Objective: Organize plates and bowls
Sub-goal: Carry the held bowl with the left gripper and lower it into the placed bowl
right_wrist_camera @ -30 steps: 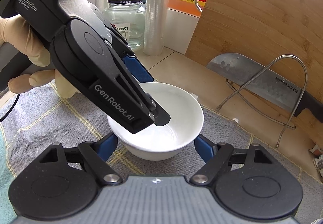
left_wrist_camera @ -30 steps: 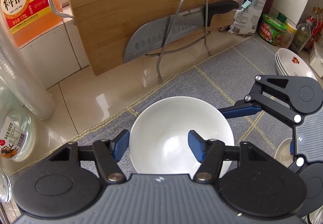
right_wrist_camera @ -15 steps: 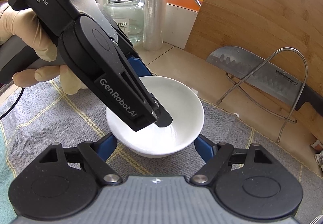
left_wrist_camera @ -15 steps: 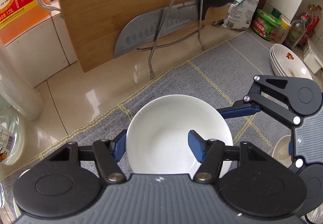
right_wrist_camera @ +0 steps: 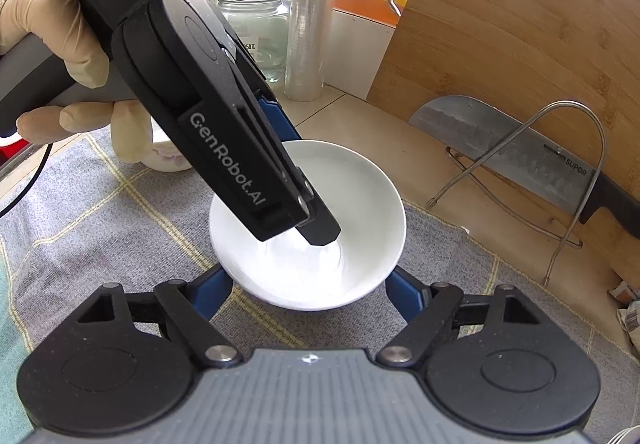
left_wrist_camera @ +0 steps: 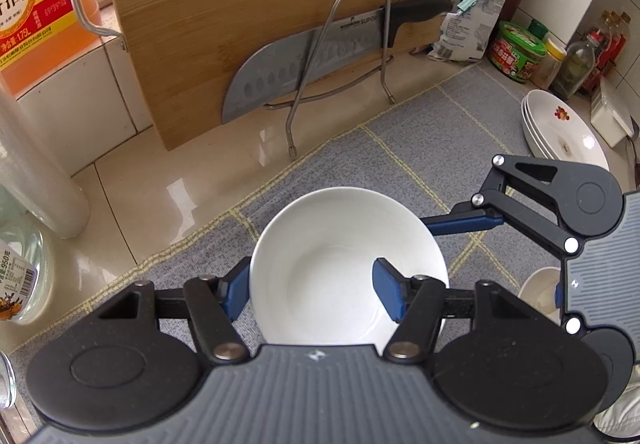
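A plain white bowl (left_wrist_camera: 332,264) hangs just over the grey checked cloth (left_wrist_camera: 420,131). My left gripper (left_wrist_camera: 310,294) is shut on its wall: one blue pad lies outside the left rim, the other inside the bowl. In the right wrist view the same bowl (right_wrist_camera: 360,203) shows the left gripper's inner finger (right_wrist_camera: 320,230) reaching down into it. My right gripper (right_wrist_camera: 308,296) stands open just short of the bowl, its pads flanking the near side without pressing. From the left wrist view, the right gripper's blue finger (left_wrist_camera: 460,222) ends at the bowl's right rim.
A stack of flowered white plates (left_wrist_camera: 560,131) sits at the far right. Another white bowl (left_wrist_camera: 536,292) lies under the right gripper. A cutting board (left_wrist_camera: 260,23), a knife in a wire rack (left_wrist_camera: 304,51), jars and bottles line the back. A gloved hand (right_wrist_camera: 52,27) holds the left gripper.
The left gripper has carried the bowl slightly farther from the right gripper, and the bowl has kept its place between the fingers. The right gripper has stayed still.
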Available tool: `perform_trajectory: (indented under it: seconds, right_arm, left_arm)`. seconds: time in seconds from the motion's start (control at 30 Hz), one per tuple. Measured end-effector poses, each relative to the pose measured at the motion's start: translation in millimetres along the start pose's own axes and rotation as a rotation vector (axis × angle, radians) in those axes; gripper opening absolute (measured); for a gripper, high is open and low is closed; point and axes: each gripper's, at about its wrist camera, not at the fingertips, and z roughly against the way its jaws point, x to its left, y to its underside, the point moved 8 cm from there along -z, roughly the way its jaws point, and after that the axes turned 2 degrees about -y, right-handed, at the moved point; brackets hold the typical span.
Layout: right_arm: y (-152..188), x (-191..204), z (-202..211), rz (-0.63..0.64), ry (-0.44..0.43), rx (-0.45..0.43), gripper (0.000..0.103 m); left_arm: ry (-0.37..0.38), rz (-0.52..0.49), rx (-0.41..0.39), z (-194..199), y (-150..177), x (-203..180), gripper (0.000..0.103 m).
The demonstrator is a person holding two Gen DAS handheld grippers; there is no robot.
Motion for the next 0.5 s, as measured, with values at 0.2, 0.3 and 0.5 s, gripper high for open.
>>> perform_trajectory:
  seconds: [0.2, 0.3, 0.5]
  right_arm:
    - [-0.4, 2.1, 16.0, 0.003, -0.006, -0.007, 0.087]
    - [1.0, 2.9, 27.5, -0.004, -0.013, -0.010, 0.087]
    - [7.1, 4.5, 52.1, -0.003, -0.011, -0.012, 0.087]
  left_arm:
    - [0.003, 0.006, -0.008, 14.4, 0.5, -10.9, 0.062]
    - [0.002, -0.001, -0.007, 20.2, 1.9, -19.5, 0.062]
    - [0.019, -0.008, -0.009, 32.4, 2.4, -38.4, 0.062]
